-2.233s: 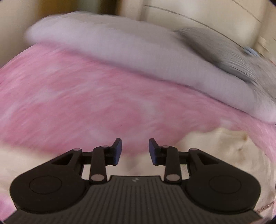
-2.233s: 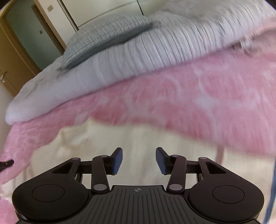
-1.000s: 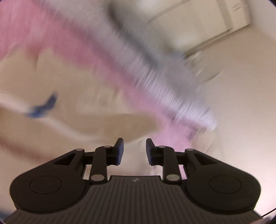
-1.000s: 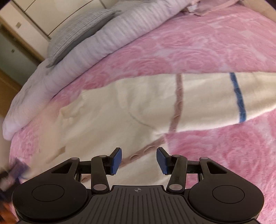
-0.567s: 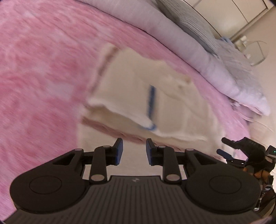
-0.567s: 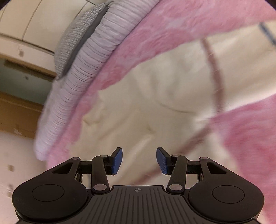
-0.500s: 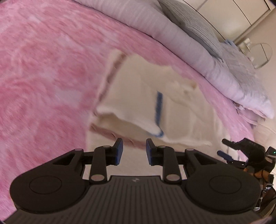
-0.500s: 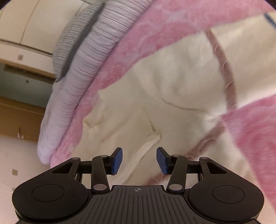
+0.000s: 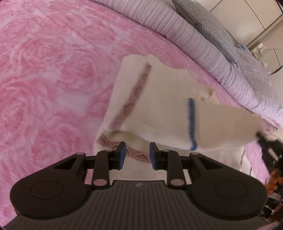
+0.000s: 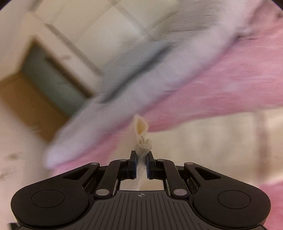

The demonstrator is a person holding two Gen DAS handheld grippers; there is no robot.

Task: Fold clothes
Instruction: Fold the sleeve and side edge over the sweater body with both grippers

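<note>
A cream garment [image 9: 159, 99] with a mauve band and a blue stripe lies on the pink rose-patterned bedspread [image 9: 44, 79]. One part of it is lifted and folded across toward the right. My left gripper [image 9: 138, 152] is open, its fingertips over the mauve hem at the garment's near edge, holding nothing. My right gripper [image 10: 141, 160] is shut on a bunched piece of the cream garment [image 10: 141, 138], which sticks up between the pads; that view is blurred. The right gripper also shows as a dark shape at the right edge of the left wrist view [image 9: 267, 143].
A lilac ribbed duvet [image 9: 194, 40] and a grey pillow [image 9: 208, 24] lie along the far side of the bed. Cream wardrobe doors [image 9: 251, 16] stand behind. A doorway and a brown door [image 10: 35, 85] show blurred in the right wrist view.
My right gripper has shut on the cream garment and swung up with it. The left gripper stayed open and moved closer to the mauve hem.
</note>
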